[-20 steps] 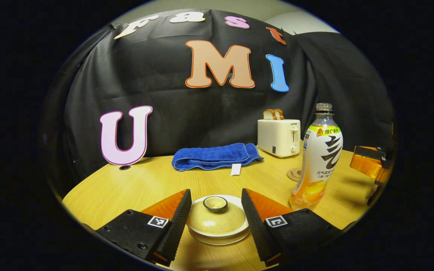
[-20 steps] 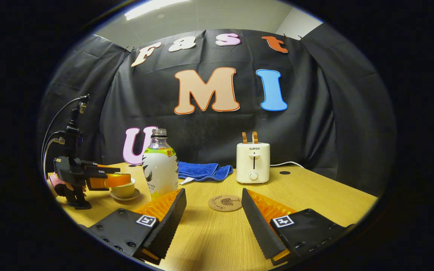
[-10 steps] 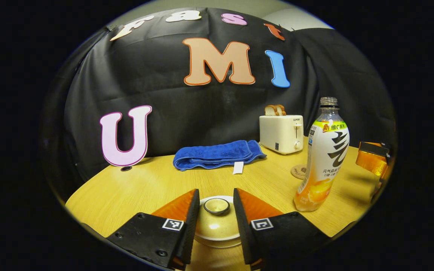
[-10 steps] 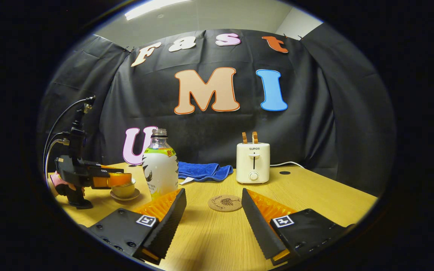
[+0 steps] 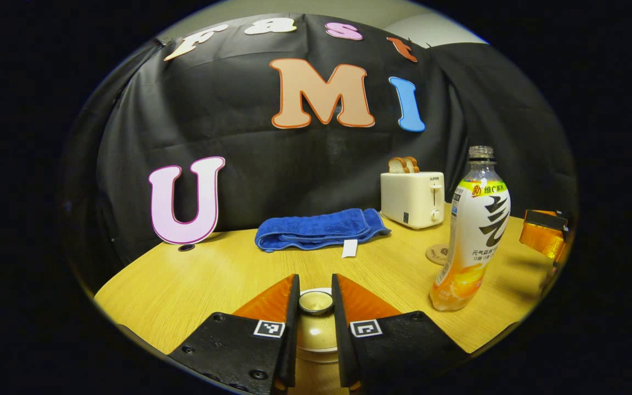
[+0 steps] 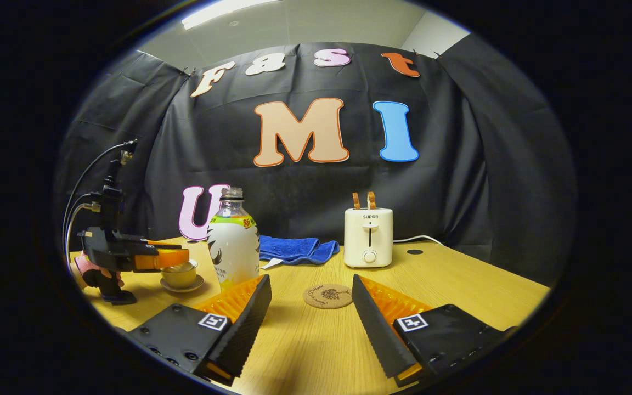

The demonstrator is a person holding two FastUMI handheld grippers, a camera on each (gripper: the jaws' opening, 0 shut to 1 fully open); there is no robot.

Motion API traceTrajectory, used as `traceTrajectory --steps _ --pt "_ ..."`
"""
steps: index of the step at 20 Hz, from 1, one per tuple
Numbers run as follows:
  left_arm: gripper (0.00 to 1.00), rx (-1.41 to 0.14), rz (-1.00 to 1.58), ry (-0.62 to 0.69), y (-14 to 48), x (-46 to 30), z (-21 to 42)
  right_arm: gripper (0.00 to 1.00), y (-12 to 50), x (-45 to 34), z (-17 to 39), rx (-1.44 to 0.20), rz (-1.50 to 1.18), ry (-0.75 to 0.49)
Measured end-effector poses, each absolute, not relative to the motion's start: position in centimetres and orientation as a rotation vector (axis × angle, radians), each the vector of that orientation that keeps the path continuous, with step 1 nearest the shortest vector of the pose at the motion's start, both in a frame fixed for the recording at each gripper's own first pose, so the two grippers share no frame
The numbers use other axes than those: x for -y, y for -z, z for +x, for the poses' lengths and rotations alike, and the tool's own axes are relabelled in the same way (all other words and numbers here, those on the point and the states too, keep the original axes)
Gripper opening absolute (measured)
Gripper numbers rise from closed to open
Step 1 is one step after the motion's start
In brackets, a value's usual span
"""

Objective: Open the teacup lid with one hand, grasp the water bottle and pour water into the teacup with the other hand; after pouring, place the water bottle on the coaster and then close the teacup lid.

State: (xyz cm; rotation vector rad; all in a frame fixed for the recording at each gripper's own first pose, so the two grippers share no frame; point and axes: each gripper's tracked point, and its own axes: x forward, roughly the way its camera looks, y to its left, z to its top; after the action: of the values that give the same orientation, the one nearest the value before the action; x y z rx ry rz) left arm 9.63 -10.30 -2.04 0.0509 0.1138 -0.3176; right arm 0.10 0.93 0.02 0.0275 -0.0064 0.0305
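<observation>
A beige teacup lid [image 5: 316, 329] with a dark-rimmed knob [image 5: 316, 301] sits right below me in the left gripper view. My left gripper [image 5: 315, 284] is shut on that knob, both fingers pressing its sides. The right gripper view has this gripper [image 6: 165, 258] level over the teacup [image 6: 180, 275] and saucer at far left; whether the lid is raised is hidden. An uncapped bottle [image 5: 472, 236] [image 6: 232, 241] with an orange drink stands upright to the cup's right. My right gripper [image 6: 310, 285] hovers open over the table, with the round cork coaster [image 6: 328, 295] lying ahead between its fingers.
A white toaster [image 6: 369, 237] with bread slices stands at the back. Left of it lies a folded blue towel [image 5: 319, 230]. A hand [image 6: 94, 271] holds the left gripper near the wooden table's [image 6: 458, 285] left edge, with cables rising above it.
My left gripper's fingers have closed from wide apart onto the lid's knob. The right gripper and the bottle have stayed put.
</observation>
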Motion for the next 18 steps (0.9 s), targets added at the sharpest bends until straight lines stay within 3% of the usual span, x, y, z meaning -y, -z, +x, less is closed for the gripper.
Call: traceTrajectory --steps 9,13,14,16,18 --pt "0.29 -0.023 -0.006 0.197 0.7 6.1 8.4 0.92 0.0 -1.2 0.1 0.007 0.029 -0.045" --pt "0.28 -0.002 -0.002 0.129 0.4 3.0 7.1 0.91 0.1 -2.9 0.0 0.003 0.031 -0.134" --pt "0.29 -0.005 -0.001 0.115 0.5 2.3 6.8 0.99 0.1 -3.5 0.0 0.004 0.033 -0.164" --pt "0.28 0.000 0.000 0.094 0.4 1.0 6.2 0.95 0.2 -4.8 -0.1 -0.001 0.035 -0.220" --pt "0.28 0.001 0.001 0.053 0.4 -0.8 5.7 0.99 0.2 -6.3 0.0 -0.004 0.035 -0.268"
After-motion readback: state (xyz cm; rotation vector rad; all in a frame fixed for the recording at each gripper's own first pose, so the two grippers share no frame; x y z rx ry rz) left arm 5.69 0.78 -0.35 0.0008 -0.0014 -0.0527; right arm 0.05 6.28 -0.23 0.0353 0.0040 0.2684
